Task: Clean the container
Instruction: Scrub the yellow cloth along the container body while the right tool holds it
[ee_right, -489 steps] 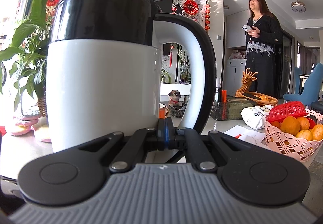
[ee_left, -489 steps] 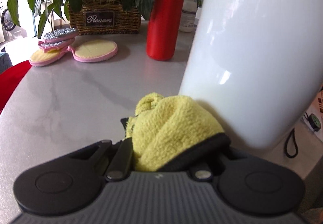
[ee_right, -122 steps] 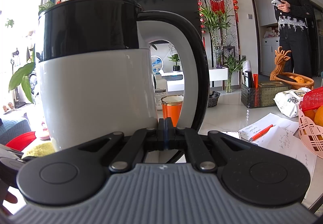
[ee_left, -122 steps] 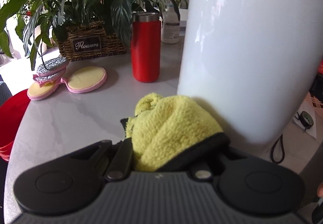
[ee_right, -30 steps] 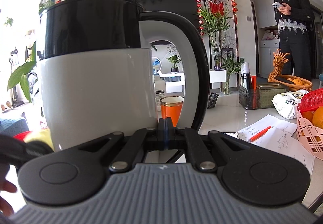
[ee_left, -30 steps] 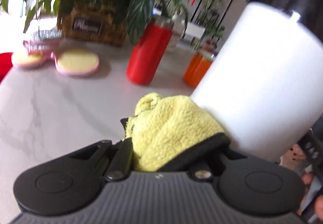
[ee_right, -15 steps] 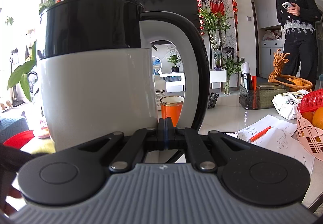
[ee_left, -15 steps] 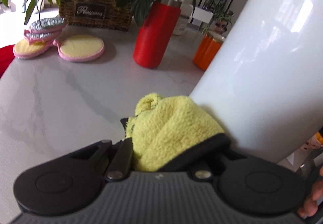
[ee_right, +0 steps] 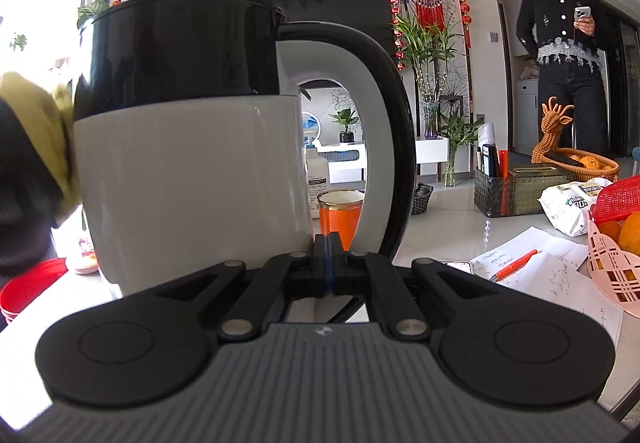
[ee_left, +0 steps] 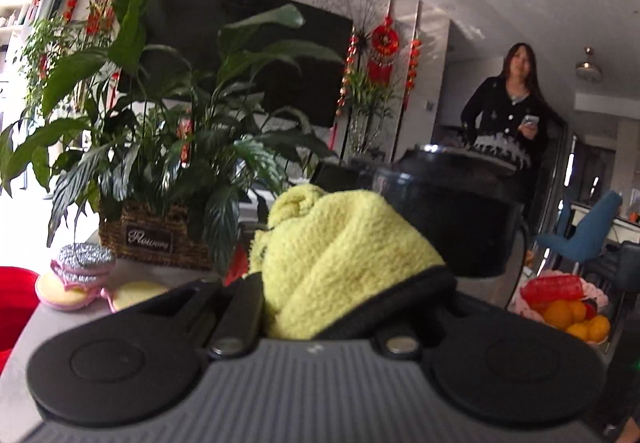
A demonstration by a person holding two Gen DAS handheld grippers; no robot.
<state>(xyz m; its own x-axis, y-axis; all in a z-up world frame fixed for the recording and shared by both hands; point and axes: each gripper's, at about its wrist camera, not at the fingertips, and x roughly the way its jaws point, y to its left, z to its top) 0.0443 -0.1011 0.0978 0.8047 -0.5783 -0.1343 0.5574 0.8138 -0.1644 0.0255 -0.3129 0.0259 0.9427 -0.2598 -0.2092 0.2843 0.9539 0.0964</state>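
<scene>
A white kettle (ee_right: 188,179) with a black top band, open lid and black-edged handle (ee_right: 384,131) fills the right wrist view. My right gripper (ee_right: 328,259) is shut on the bottom of that handle. My left gripper (ee_left: 320,307) is shut on a bunched yellow cloth (ee_left: 336,255). The cloth sits by the kettle's black top band (ee_left: 448,219). In the right wrist view the cloth (ee_right: 44,131) touches the kettle's upper left side.
A potted plant in a wicker basket (ee_left: 156,239), pink scrub pads (ee_left: 80,275), an orange cup (ee_right: 340,215), papers with a pen (ee_right: 516,263) and a fruit basket (ee_right: 612,255) stand on the table. A woman (ee_right: 564,39) stands at the back right.
My left gripper with the cloth has risen from the kettle's white lower body to its black top band. The right gripper and kettle have stayed still.
</scene>
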